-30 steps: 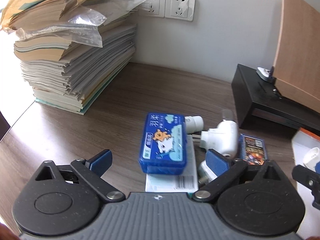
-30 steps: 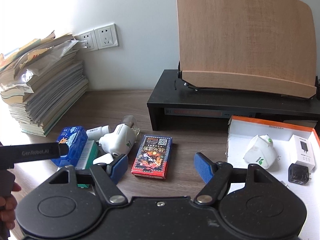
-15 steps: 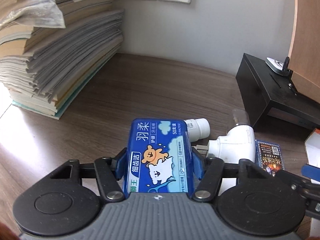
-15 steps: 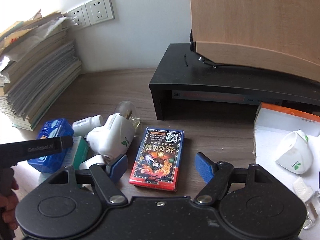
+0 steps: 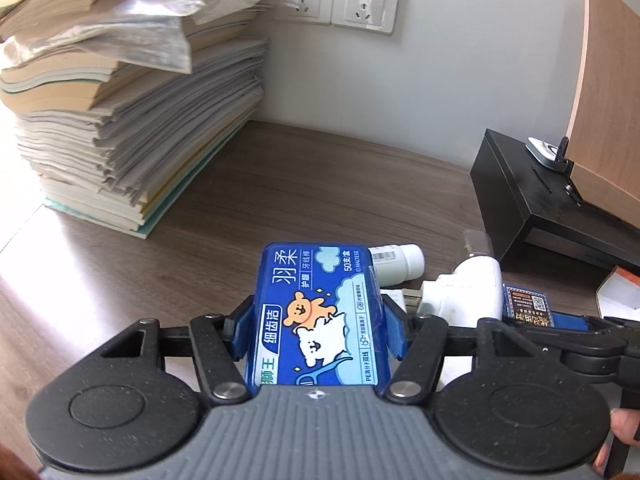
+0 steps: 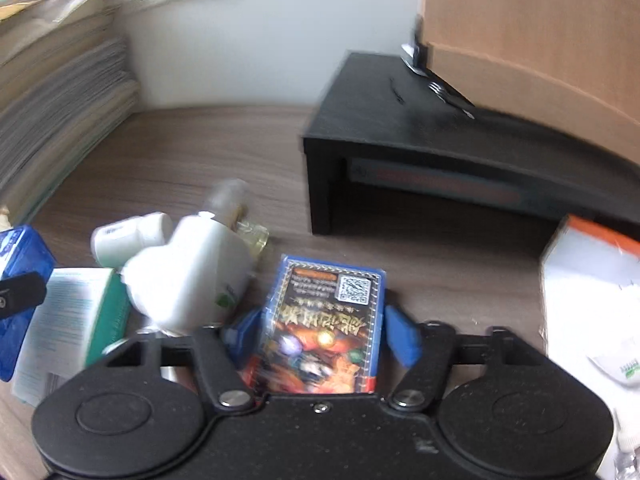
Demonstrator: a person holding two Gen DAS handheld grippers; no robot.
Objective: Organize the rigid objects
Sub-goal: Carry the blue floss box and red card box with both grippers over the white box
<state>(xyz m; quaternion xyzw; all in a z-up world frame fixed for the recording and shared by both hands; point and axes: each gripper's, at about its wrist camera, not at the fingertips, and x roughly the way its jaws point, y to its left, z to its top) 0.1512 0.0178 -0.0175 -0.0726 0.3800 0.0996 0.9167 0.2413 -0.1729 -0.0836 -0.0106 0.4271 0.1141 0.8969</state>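
The left gripper (image 5: 318, 330) is clamped on the blue floss-pick box (image 5: 320, 312), both blue pads pressed to its long sides, the box lying lengthwise between the fingers and reaching farther than their tips. The right gripper (image 6: 322, 330) has just been closing around the card deck (image 6: 324, 320), which lies between its jaws; the left pad looks against the deck's edge, a sliver of gap shows at the right pad, and blur keeps the grip uncertain. Crowding the deck's left side is the white plug-in device (image 6: 188, 276), with a small white bottle (image 6: 128, 236) beyond it. The black stand (image 6: 440, 148) blocks the far right; bare wooden desk (image 5: 320, 196) lies open toward the paper stack (image 5: 132, 120) at far left.
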